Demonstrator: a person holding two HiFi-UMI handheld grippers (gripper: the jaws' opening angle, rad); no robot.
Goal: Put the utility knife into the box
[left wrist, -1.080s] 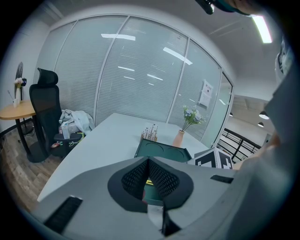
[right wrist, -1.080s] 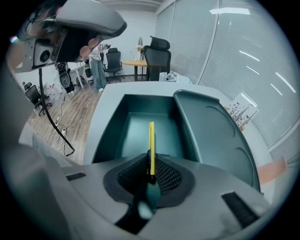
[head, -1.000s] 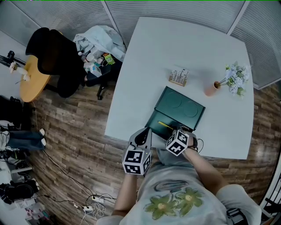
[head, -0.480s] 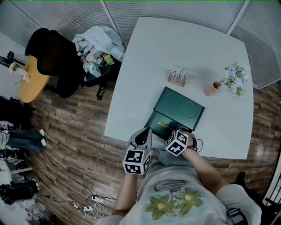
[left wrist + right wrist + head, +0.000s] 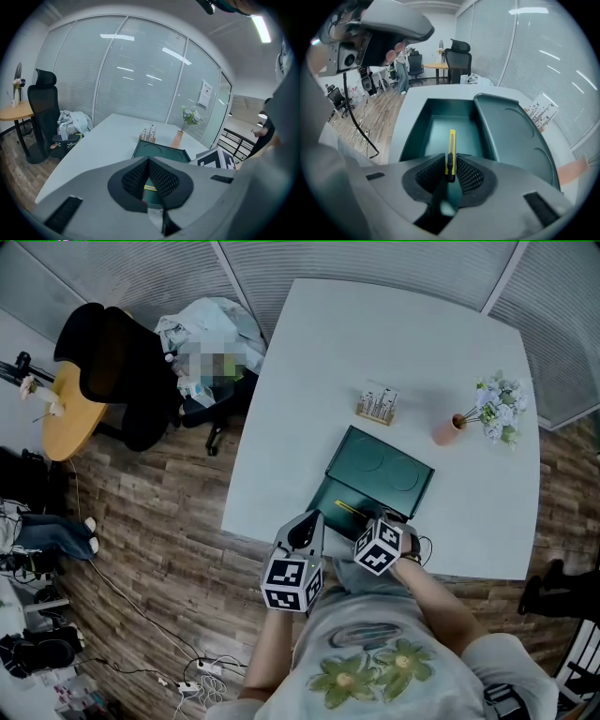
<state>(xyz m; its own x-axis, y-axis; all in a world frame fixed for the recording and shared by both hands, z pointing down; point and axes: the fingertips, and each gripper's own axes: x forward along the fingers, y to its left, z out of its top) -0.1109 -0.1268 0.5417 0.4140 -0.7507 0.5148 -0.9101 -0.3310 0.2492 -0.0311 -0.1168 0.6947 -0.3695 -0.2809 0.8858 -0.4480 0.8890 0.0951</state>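
A dark green box (image 5: 345, 495) lies open on the white table (image 5: 309, 381), its lid (image 5: 386, 463) tipped back to the far side. My right gripper (image 5: 373, 521) is shut on a yellow utility knife (image 5: 353, 508) at the box's near edge. In the right gripper view the utility knife (image 5: 451, 149) sticks forward from the right gripper (image 5: 450, 162), over the box's bare floor (image 5: 440, 129), with the lid (image 5: 513, 138) on the right. My left gripper (image 5: 304, 532) hovers at the table's near edge, left of the box. The left gripper (image 5: 148, 162) is shut on nothing.
Beyond the box stand a small holder of sticks (image 5: 378, 405) and a pink vase with flowers (image 5: 448, 430). Left of the table are a black office chair (image 5: 122, 362), a heap of bags and a round wooden table (image 5: 66, 409). Dark legs (image 5: 562, 592) show on the floor, right.
Both grippers and the knife hold their places. A person's dark legs have come into view on the floor at the lower right.
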